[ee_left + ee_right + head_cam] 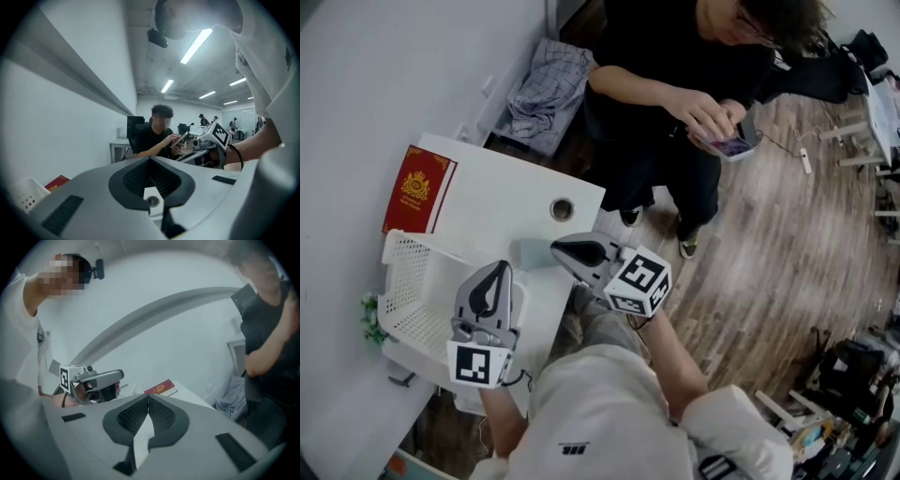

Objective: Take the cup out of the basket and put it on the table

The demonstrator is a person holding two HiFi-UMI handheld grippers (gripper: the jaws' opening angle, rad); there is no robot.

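The right tool, jaws together and empty as on the left tool, sits just beside the pale cup apparently standing on the counter outside the basket, so placing looks done; next, back away without knocking it.

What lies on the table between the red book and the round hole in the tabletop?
Nothing. In the head view, the stretch of white table between the red book and the round hole is bare.
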